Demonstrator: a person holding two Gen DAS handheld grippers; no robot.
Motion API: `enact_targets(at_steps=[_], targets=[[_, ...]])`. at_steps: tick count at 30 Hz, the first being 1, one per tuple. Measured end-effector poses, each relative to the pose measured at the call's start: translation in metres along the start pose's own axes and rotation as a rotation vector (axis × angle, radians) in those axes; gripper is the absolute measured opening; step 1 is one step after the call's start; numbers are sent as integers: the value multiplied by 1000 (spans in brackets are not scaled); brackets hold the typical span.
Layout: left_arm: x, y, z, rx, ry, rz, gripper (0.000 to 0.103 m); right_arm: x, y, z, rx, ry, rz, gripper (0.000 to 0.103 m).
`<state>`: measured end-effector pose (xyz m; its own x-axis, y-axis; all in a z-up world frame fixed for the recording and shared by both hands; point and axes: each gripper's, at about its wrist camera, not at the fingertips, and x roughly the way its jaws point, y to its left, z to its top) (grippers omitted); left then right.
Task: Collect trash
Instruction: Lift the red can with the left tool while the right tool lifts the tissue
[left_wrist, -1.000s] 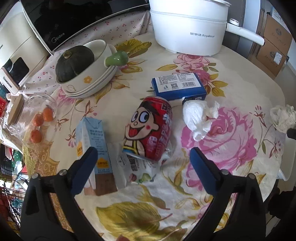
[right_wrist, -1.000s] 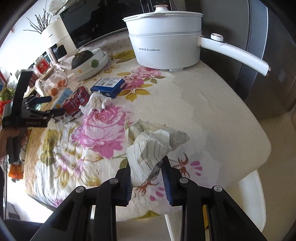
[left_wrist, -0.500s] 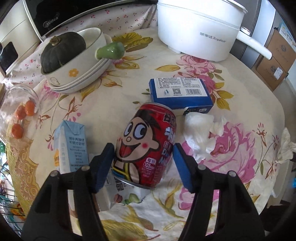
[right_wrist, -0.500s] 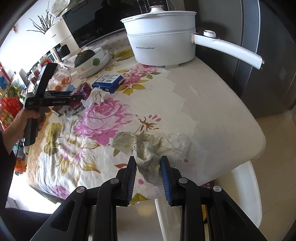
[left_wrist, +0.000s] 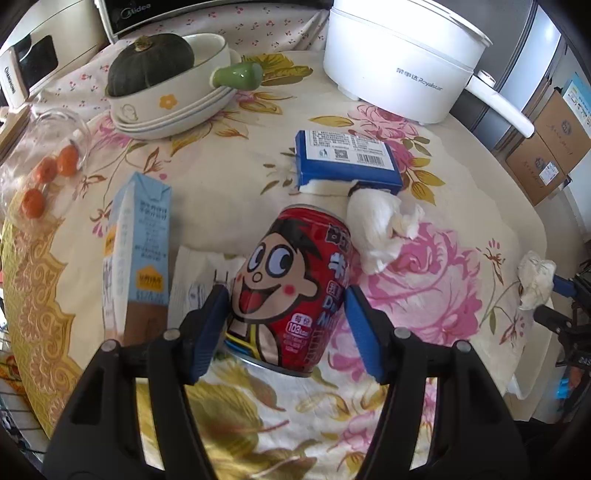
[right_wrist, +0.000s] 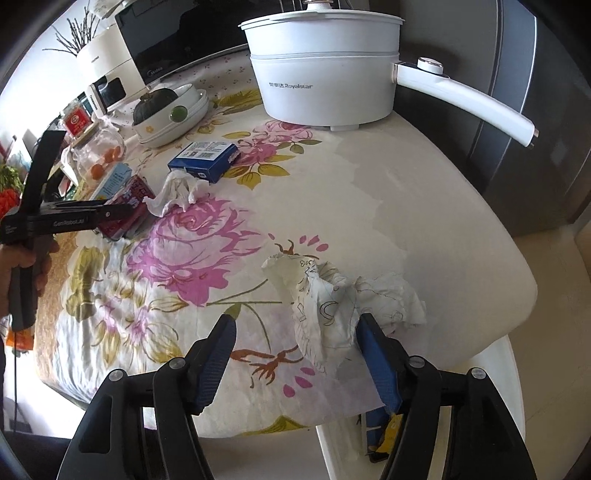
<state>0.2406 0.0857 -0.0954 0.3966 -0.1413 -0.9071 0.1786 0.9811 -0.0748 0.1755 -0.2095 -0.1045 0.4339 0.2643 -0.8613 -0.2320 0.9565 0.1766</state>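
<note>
A red drink can (left_wrist: 291, 284) with a cartoon face lies on the floral tablecloth (left_wrist: 229, 199). My left gripper (left_wrist: 284, 325) is shut on the can, one blue pad on each side. A crumpled white tissue (left_wrist: 380, 225) lies just right of the can, below a blue box (left_wrist: 347, 162). A light blue carton (left_wrist: 140, 240) lies to the left. My right gripper (right_wrist: 295, 347) is open at the table's near edge. A crumpled printed paper (right_wrist: 332, 302) hangs against its right finger (right_wrist: 373, 354), no longer clamped. The paper also shows in the left wrist view (left_wrist: 535, 277).
A white electric pot (right_wrist: 325, 70) with a long handle stands at the back. A bowl stack with a dark green squash (left_wrist: 151, 62) sits back left. A glass jar (left_wrist: 40, 162) with small orange fruits lies at the left. A white chair (right_wrist: 424, 406) sits below the table edge.
My left gripper moved forward and closed around the red can. My right gripper carried the crumpled paper toward the table's near edge, then opened its jaws and let go of it.
</note>
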Motion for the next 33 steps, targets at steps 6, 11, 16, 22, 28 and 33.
enact_targets(at_steps=[6, 11, 16, 22, 28, 33], targets=[[-18, 4, -29, -77, -10, -76, 61, 6, -13, 5, 62, 1, -33, 60], [-16, 2, -53, -96, 39, -92, 61, 7, -25, 9, 123, 8, -52, 41], [-17, -5, -60, -108, 62, -101, 61, 4, -32, 8, 162, 13, -40, 24], [-17, -16, -65, -133, 71, -120, 61, -10, -37, 8, 168, -5, -2, 23], [-26, -25, -80, -141, 59, -110, 61, -35, -51, 6, 235, -43, 57, 23], [-37, -26, -90, -166, 33, -120, 60, -63, -58, 2, 253, -69, 76, 23]])
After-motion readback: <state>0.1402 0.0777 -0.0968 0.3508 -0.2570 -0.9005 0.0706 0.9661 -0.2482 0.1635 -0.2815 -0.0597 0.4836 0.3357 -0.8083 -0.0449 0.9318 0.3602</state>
